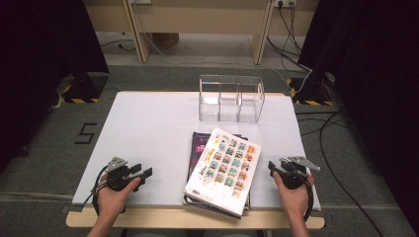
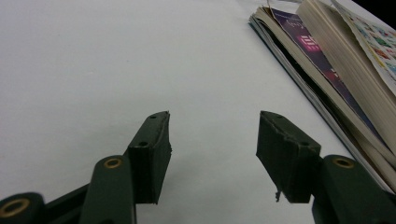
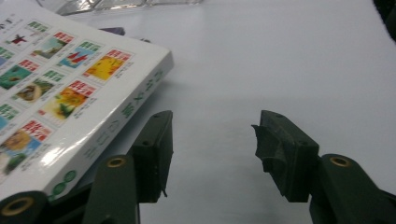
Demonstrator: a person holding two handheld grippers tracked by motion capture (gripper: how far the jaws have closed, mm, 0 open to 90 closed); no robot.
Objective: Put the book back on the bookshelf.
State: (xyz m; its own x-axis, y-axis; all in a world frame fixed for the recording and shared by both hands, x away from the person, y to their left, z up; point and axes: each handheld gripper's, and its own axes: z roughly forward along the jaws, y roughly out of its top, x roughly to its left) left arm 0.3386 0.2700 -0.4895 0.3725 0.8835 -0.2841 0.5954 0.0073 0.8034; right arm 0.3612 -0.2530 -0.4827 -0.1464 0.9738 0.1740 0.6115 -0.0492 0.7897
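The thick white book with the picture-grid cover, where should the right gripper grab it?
Grip the thick white book at its right long edge, coming from the right gripper's side. That edge stands exposed above the white table, and the open jaws look wide enough.

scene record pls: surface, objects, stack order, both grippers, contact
surface: white tabletop
objects: white book with a grid of pictures on its cover; purple-covered book; clear three-compartment organizer
stack order: white book lies askew on the purple-covered one
organizer: at the far edge, compartments look empty
left gripper: open, left of the books
right gripper: open, right of the books
contact: jaws hold nothing
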